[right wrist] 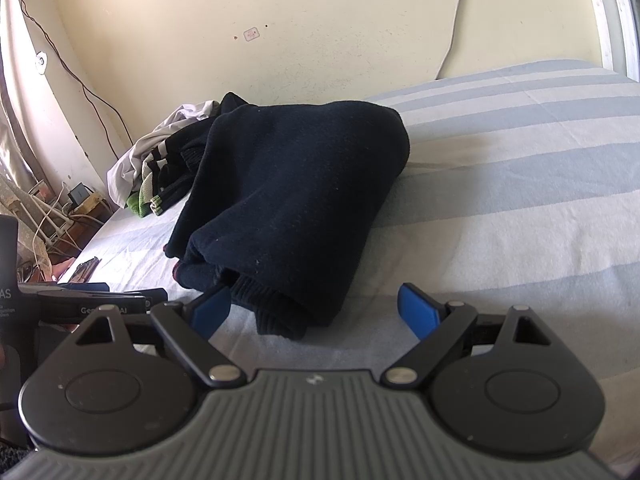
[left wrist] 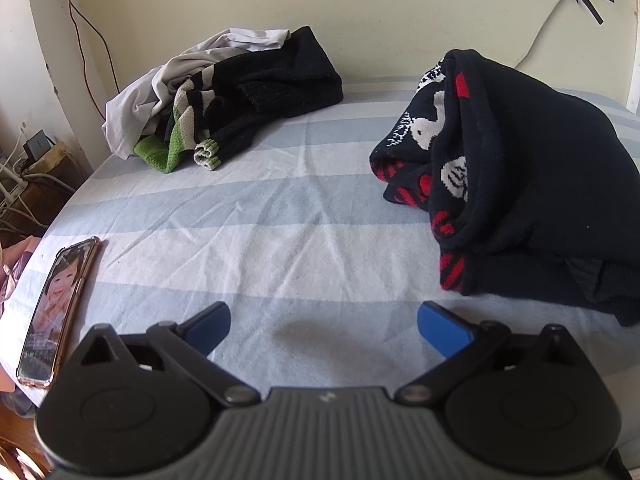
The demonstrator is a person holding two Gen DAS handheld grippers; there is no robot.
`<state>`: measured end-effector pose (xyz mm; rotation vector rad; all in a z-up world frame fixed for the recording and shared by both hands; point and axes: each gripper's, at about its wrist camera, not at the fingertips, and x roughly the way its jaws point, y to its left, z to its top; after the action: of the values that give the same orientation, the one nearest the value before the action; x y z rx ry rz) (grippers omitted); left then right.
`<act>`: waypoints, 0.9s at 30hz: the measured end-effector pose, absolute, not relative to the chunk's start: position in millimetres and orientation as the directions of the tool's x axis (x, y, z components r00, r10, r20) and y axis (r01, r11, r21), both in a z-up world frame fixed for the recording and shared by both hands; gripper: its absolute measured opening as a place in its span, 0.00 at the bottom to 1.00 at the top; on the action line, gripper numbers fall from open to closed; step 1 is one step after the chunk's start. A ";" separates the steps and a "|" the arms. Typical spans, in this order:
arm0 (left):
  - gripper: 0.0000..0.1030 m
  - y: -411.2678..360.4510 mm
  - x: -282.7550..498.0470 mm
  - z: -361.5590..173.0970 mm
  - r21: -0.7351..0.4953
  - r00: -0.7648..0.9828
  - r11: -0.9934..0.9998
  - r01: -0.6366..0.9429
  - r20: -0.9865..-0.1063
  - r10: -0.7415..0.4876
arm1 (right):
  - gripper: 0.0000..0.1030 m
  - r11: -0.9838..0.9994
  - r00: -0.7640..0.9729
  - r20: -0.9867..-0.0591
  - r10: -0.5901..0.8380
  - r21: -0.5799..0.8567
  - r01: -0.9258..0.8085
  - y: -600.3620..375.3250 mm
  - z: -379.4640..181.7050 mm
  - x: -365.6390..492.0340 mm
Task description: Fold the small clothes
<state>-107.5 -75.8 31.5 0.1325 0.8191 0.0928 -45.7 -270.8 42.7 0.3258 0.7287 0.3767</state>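
Striped bedsheet point(left wrist: 256, 216) carries a folded dark sweater point(left wrist: 532, 184), with a heap of unfolded clothes point(left wrist: 224, 96) well beyond it by the wall, while left gripper point(left wrist: 324, 328) and right gripper point(right wrist: 316, 312) hover spread and empty just before the sweater.

Sheet point(left wrist: 248, 216): woven cloth, matt, creased, pale blue and white stripes. Sweater point(left wrist: 532, 184): dark knit, fuzzy, ribbed at the hem, red and white pattern knitted in. Pile point(left wrist: 224, 92): black ribbed knit, green terry-like cloth, smooth grey fabric. Phone point(left wrist: 56, 312): glossy screen, clear shiny case. Left gripper point(left wrist: 323, 326) and right gripper point(right wrist: 314, 308): matt black plastic, ribbed grey body, metal rivets, smooth blue pads point(left wrist: 442, 326). Wall point(left wrist: 240, 4): matt paint, scuffed.
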 end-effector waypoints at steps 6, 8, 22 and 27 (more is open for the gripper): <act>1.00 -75.3 -107.3 32.4 0.154 0.681 0.988 -0.034 -0.720 0.135 | 0.90 0.884 0.685 -0.580 0.440 0.414 -0.217 -270.3 42.8 -45.9; 1.00 -75.2 -107.5 32.4 0.153 0.681 0.988 -0.034 -0.719 0.135 | 0.90 0.884 0.685 -0.580 0.440 0.414 -0.217 -270.3 42.7 -46.1; 1.00 -76.1 -108.9 31.2 0.157 0.685 0.987 -0.028 -0.717 0.133 | 0.90 0.882 0.683 -0.581 0.443 0.418 -0.217 -272.0 42.1 -46.4; 1.00 -76.8 -109.6 30.5 0.160 0.685 0.987 -0.024 -0.716 0.132 | 0.90 0.882 0.682 -0.581 0.443 0.419 -0.217 -271.9 42.0 -46.5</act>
<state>-109.6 -76.8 30.5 0.1417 0.8117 0.0878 -46.5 -271.9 42.0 0.3309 0.7323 0.3777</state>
